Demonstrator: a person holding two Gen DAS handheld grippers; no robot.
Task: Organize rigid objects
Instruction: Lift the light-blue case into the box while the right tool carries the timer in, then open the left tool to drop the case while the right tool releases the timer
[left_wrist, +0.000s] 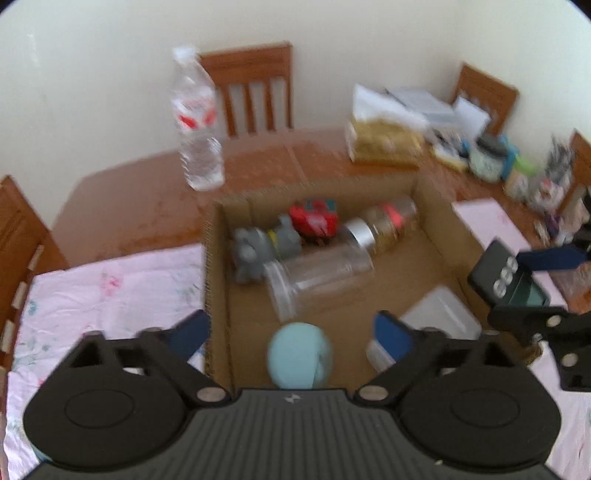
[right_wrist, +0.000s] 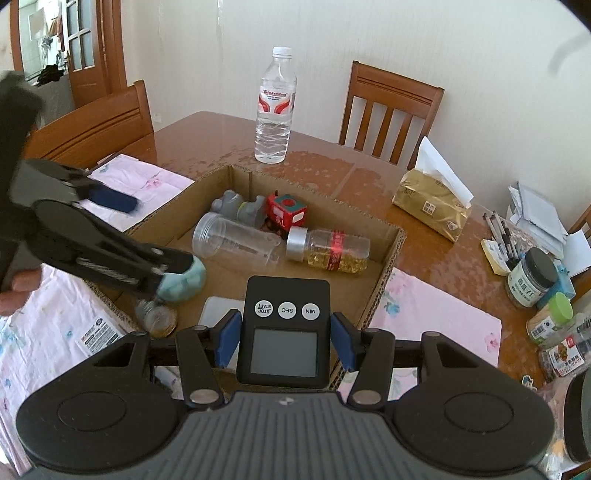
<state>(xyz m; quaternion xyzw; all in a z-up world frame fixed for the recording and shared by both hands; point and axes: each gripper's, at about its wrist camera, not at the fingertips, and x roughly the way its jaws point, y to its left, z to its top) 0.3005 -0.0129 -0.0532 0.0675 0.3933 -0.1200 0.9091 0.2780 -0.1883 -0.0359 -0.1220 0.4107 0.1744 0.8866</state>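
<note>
A cardboard box (right_wrist: 388, 254) lies open on the table. Inside lie a clear plastic jar (right_wrist: 236, 240), a grey toy (right_wrist: 240, 206), a red cube toy (right_wrist: 288, 212), a jar of yellow capsules (right_wrist: 332, 249), a pale blue round object (right_wrist: 184, 280) and a white lidded container (left_wrist: 443, 314). My right gripper (right_wrist: 286, 341) is shut on a black digital timer (right_wrist: 286, 332), held over the box's near edge. My left gripper (left_wrist: 291, 332) is open above the pale blue object (left_wrist: 299, 354), at the box's near left.
A water bottle (right_wrist: 275, 107) stands behind the box. A gold tissue pack (right_wrist: 432, 206) lies right of it. Jars, pens and papers (right_wrist: 535, 273) crowd the right side. Pink floral cloths (right_wrist: 436, 314) flank the box. A small amber jar (right_wrist: 157, 319) sits by the box's corner. Wooden chairs (right_wrist: 388, 110) surround the table.
</note>
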